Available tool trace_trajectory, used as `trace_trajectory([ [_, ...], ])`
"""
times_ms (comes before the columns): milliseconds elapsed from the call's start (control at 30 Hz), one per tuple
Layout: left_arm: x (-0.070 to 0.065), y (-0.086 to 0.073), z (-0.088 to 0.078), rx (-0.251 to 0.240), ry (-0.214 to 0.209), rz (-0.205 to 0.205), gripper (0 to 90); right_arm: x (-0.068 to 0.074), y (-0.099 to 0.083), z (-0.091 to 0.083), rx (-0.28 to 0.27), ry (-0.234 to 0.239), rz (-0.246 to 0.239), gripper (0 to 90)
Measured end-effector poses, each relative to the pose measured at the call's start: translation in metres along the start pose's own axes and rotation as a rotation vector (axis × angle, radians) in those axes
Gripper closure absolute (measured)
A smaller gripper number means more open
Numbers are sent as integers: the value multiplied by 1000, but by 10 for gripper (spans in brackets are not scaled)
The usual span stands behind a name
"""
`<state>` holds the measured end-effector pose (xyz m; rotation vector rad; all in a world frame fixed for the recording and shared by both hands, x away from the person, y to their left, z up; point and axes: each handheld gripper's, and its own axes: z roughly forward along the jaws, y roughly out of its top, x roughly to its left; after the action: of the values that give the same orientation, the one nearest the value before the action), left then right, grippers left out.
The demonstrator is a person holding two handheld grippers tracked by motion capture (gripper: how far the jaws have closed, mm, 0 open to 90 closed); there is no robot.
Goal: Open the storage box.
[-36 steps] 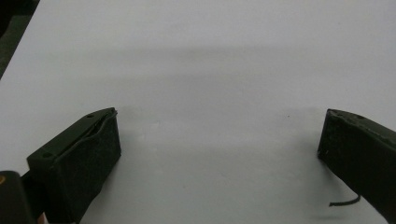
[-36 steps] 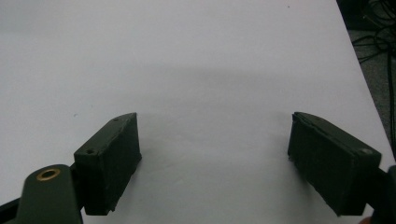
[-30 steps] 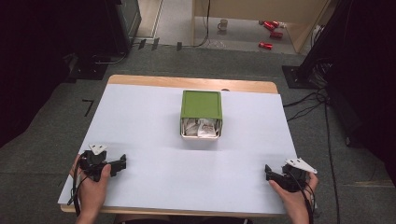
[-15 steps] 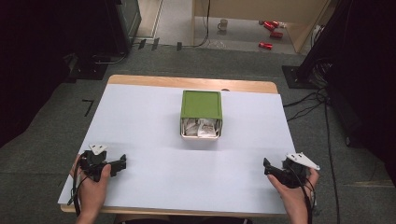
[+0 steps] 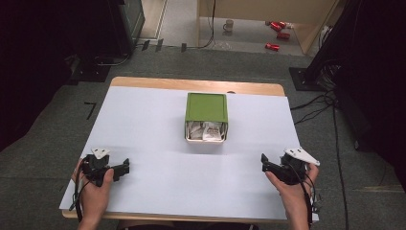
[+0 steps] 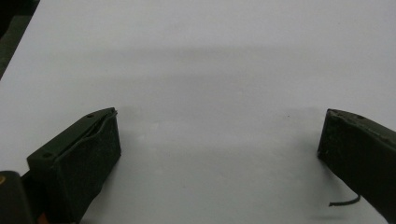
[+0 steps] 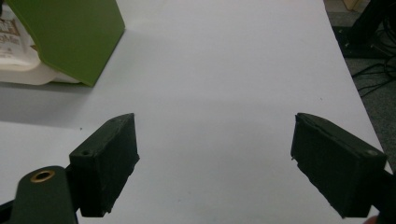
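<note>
The green box (image 5: 206, 116) sits at the desk's (image 5: 143, 124) centre, its open end toward the person. It lies at one o'clock from the left gripper (image 5: 125, 167) and eleven o'clock from the right gripper (image 5: 265, 162), roughly equally near. Both grippers' fingers are released and empty.

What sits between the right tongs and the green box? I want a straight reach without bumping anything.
Nothing visible stands between them. The right tongs, jaws apart, rest near the table's front right edge; the green box sits toward the far centre, with bare white surface between, as the right gripper view also shows.
</note>
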<state>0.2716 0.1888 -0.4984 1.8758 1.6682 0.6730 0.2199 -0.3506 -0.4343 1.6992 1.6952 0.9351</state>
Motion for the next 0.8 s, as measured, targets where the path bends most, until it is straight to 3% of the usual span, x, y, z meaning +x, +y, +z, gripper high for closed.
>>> trace_trajectory([
  [800, 0, 0, 0, 1, 0, 1, 0, 44, 29, 13, -25, 59, -33, 149],
])
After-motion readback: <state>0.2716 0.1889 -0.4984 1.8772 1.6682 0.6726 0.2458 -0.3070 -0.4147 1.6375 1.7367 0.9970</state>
